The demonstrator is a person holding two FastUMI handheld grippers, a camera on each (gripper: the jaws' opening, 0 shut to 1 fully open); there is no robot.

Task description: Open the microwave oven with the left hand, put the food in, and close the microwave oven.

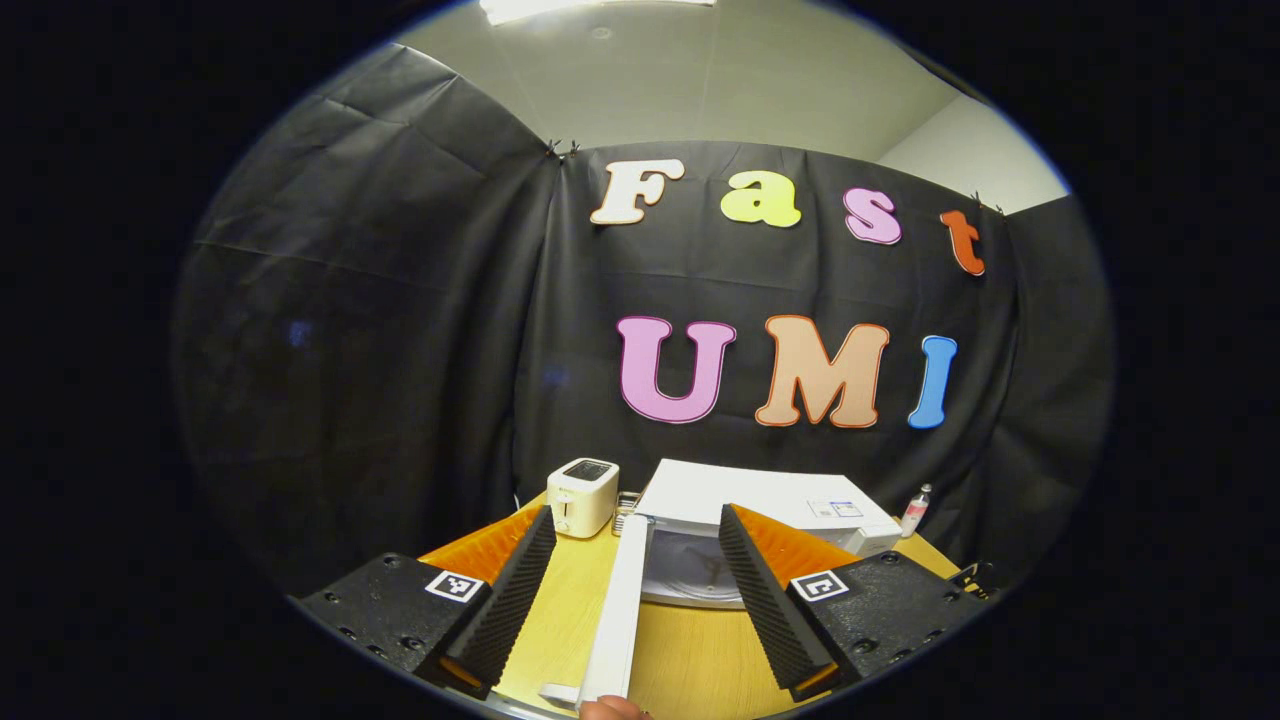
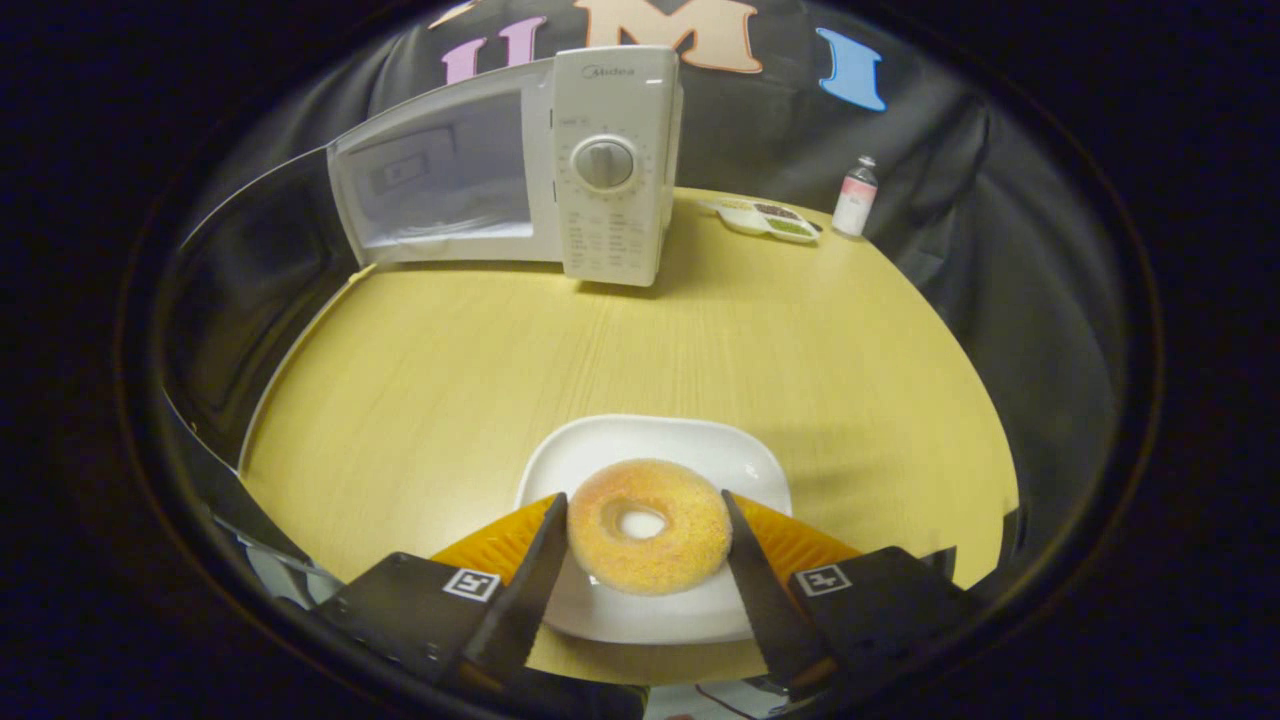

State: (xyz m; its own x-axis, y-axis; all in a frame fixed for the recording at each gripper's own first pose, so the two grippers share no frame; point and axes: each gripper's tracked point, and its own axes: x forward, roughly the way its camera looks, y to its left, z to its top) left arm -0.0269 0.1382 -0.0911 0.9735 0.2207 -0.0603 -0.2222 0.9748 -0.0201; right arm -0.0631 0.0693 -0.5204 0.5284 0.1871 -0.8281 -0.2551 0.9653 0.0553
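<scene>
Right gripper (image 2: 645, 585) spread wide around doughnut (image 2: 650, 525) on white plate (image 2: 650, 440), pads beside its flanks; contact uncertain. Likely light, soft, crumbly: pinch outer ring gently. Left gripper (image 1: 635, 590) spread, empty. Farther off, microwave (image 2: 610, 165), door (image 1: 618, 610) open.

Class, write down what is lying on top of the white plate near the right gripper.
A sugared ring doughnut lies on the white plate, between the right gripper's fingers. The plate's middle shows through the doughnut's hole; the surface under the ring is covered.

Left hand-held gripper (image 1: 635, 575) spread wide, microwave oven (image 1: 770, 525) door (image 1: 620, 610) open, toaster (image 1: 582, 497) beside it
</scene>
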